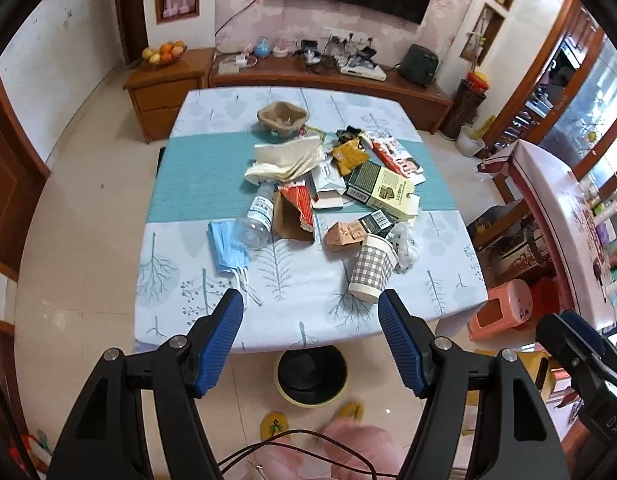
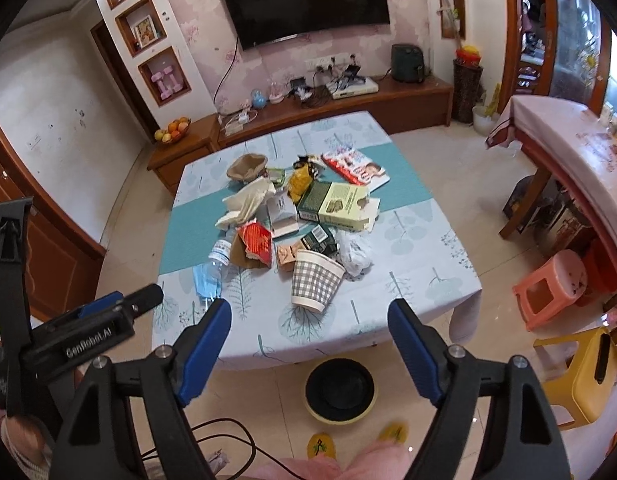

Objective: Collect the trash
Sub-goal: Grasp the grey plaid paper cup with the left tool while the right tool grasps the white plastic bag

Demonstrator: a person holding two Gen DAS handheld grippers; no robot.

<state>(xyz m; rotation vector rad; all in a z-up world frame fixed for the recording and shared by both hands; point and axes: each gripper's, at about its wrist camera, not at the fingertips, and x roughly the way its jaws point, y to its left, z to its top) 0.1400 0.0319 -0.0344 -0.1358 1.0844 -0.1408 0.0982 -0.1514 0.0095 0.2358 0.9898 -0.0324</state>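
Setting: living room with a wall-mounted television (image 2: pixel 304 0) above a wooden cabinet (image 2: pixel 412 92); tiled floor.
Surface: table (image 1: pixel 180 312) under a pale tree-print cloth with a teal band across the middle.
Trash pile: heaped at the table's centre; checked paper cup (image 1: pixel 371 267) lying on its side nearest the front edge, clear plastic bottle (image 1: pixel 257 220), blue face masks (image 1: pixel 227 250), green-and-cream carton (image 1: pixel 382 191), crumpled white bag (image 2: pixel 354 256), possibly plastic.
Left gripper (image 1: pixel 310 300): jaws apart, empty, above the front edge of the table.
Right gripper (image 2: pixel 308 310): jaws apart, nothing between them, pointing toward the cup.
Floor: black round bin (image 2: pixel 340 394) just below the table edge.
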